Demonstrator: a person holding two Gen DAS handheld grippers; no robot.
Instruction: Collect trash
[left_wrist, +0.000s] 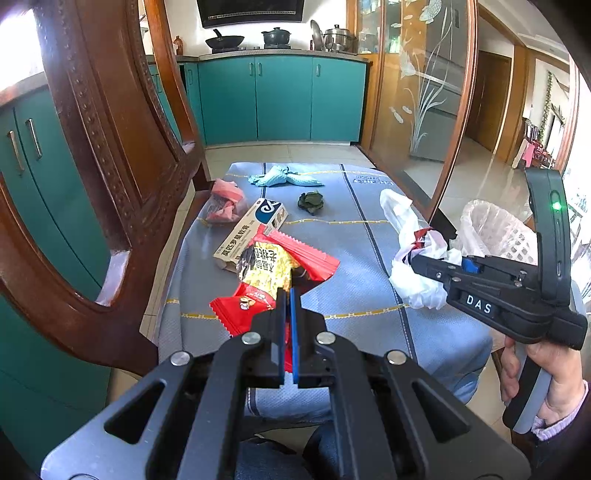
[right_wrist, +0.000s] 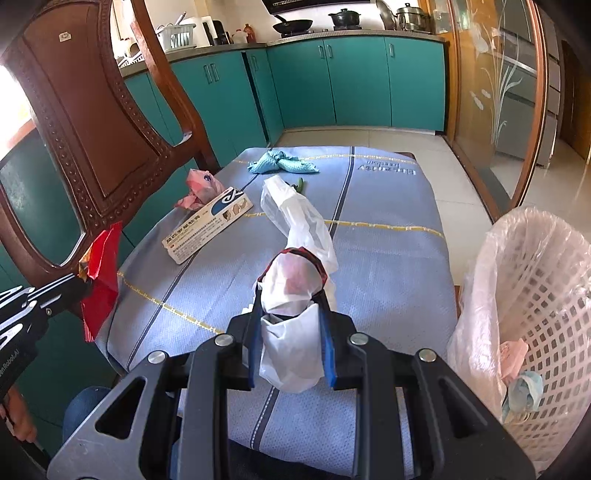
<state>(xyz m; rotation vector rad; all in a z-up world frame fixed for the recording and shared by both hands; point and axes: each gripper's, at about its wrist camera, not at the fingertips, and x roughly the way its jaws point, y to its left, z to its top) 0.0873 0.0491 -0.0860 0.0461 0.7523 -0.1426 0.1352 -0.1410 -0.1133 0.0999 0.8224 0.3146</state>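
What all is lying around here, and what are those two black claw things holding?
Red wrapper: one, red and yellow, pinched in the left gripper.
White bag: one, white with red-black trim, in the right gripper.
Box: one, white and blue, on the table's left.
Pink bag: one, pink, crumpled behind the box.
Blue cloth: one, light blue, far end of the table.
Green wad: one, dark green, near the cloth.
Table: one, grey-blue cover.
Bin: one, white lattice, lined, right of the table.
Chair: one, brown wood, left.
Left gripper: black, blue pads.
Right gripper: black, blue pads.
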